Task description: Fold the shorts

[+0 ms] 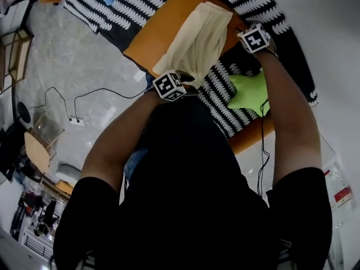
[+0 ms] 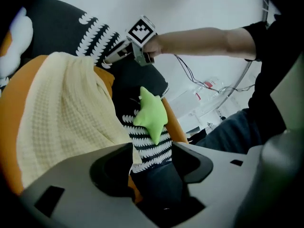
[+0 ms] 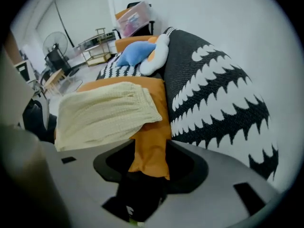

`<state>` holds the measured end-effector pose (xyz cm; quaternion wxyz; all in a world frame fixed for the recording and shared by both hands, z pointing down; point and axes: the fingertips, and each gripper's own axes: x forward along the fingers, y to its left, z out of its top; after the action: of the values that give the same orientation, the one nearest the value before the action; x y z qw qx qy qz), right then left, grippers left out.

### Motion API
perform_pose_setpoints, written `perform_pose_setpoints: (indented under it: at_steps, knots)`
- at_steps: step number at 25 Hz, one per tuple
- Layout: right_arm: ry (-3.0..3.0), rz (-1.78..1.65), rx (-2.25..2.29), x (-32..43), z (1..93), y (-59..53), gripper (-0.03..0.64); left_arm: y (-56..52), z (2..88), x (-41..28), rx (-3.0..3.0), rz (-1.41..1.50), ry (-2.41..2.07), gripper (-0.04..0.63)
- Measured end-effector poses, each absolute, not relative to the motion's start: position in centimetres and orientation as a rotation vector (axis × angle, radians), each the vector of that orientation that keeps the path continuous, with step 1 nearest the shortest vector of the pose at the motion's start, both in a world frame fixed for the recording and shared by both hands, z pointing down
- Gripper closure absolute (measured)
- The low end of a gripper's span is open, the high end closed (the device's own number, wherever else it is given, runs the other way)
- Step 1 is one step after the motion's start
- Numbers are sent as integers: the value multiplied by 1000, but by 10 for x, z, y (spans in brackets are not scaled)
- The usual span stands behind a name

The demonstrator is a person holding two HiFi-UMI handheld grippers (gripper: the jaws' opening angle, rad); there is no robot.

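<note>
Both grippers hang over the shorts with nothing clamped. The likely fault from here is a spoiled fold. The cloth lies loose on a soft, sloping surface, so a jaw tip that catches an edge as it passes could drag the top layer askew or pull the garment off its support. A re-grip that takes only one layer would have the same effect. The left gripper [image 2: 151, 167] has its jaws wide apart and holds nothing; only the near corner of the shorts [image 2: 61, 108] and the patterned cover show in the gap. The right gripper [image 3: 145, 167] is also well spread and empty, with orange cloth visible between its jaws but not pinched. The shorts, cream and waffle-textured, look folded into a compact rectangle, though that is a judgement. They rest on the orange cushion [image 3: 153, 103], between the two grippers. To the right is the black-and-white cover [image 3: 213, 94], a green star-shaped toy [image 2: 151, 113] lies nearer the person, and a blue pillow [image 3: 135, 53] sits at the far end.
</note>
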<state>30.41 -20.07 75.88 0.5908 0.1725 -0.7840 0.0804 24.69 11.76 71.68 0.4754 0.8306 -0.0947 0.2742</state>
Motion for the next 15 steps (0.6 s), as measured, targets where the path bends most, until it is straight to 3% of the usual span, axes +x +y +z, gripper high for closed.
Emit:
perform_pose_setpoints:
  at_steps: [15]
  knots:
    - [-1997, 865, 606, 286, 770, -195, 399, -78, 707, 140, 2036, 658, -450, 325]
